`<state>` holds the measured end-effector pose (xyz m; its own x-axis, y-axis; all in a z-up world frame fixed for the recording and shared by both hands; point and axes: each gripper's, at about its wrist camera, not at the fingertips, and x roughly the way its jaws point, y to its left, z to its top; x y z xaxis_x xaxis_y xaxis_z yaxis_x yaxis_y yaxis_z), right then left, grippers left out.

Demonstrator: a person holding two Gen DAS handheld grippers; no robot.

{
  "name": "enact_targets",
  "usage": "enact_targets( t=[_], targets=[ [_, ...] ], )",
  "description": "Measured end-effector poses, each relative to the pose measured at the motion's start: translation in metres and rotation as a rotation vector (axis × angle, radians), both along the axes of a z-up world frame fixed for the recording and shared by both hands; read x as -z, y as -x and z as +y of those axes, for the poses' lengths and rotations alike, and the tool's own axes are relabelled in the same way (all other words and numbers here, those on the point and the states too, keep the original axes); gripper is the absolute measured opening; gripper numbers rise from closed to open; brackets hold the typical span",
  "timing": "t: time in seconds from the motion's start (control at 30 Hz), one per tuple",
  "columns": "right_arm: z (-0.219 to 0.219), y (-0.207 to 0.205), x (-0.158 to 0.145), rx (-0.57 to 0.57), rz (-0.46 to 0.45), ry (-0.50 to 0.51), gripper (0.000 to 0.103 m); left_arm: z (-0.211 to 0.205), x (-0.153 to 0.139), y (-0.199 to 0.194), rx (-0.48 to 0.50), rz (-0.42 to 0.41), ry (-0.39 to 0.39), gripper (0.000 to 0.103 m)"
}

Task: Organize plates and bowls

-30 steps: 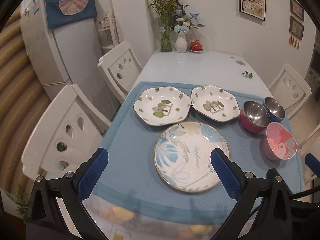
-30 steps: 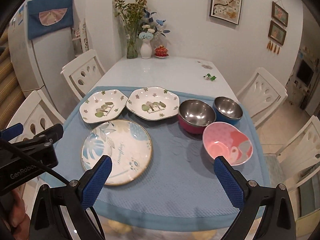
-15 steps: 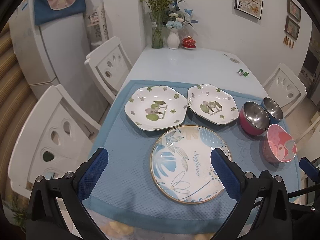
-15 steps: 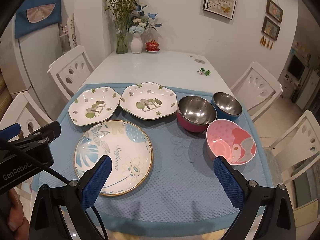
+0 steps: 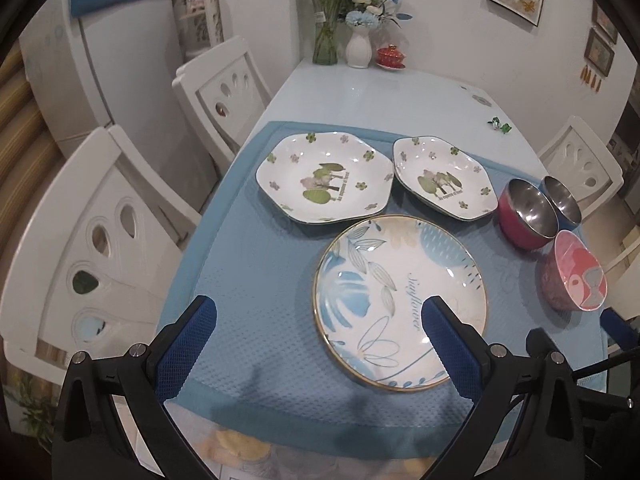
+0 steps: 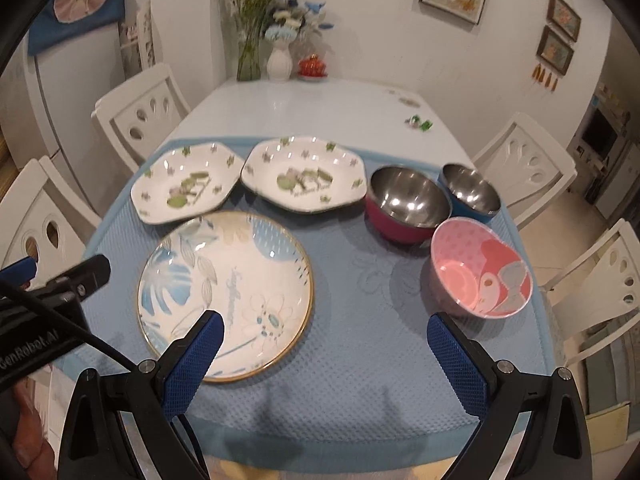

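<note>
While the left tongs (image 5: 318, 334) hang spread wide and empty above the mat's (image 5: 256, 280) near edge, the left view shows the round plate (image 5: 400, 300) just ahead, its near rim behind the right finger. Two hexagonal plates (image 5: 324, 178) sit side by side beyond it. At right, a red bowl (image 5: 526, 214) touches a blue bowl (image 5: 562, 200), with a pink bowl (image 5: 574, 270) nearer.

Seen from the right view, the right tongs (image 6: 324, 354) are likewise spread and empty over the mat, left finger overlapping the round plate's (image 6: 226, 284) rim, pink bowl (image 6: 480, 266) just ahead right. All dishes rest on the bench (image 6: 304, 108).
</note>
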<state>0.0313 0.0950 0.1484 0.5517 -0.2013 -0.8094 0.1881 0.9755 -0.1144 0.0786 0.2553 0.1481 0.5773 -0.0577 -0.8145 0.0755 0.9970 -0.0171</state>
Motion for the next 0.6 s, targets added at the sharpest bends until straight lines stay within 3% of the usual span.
enact_targets(
  t=[0.6],
  targets=[
    [-0.010,-0.010,0.019,0.048,0.081,-0.054,0.101,0.005,0.023,-0.018,0.029,0.084,0.057,0.102]
  ],
)
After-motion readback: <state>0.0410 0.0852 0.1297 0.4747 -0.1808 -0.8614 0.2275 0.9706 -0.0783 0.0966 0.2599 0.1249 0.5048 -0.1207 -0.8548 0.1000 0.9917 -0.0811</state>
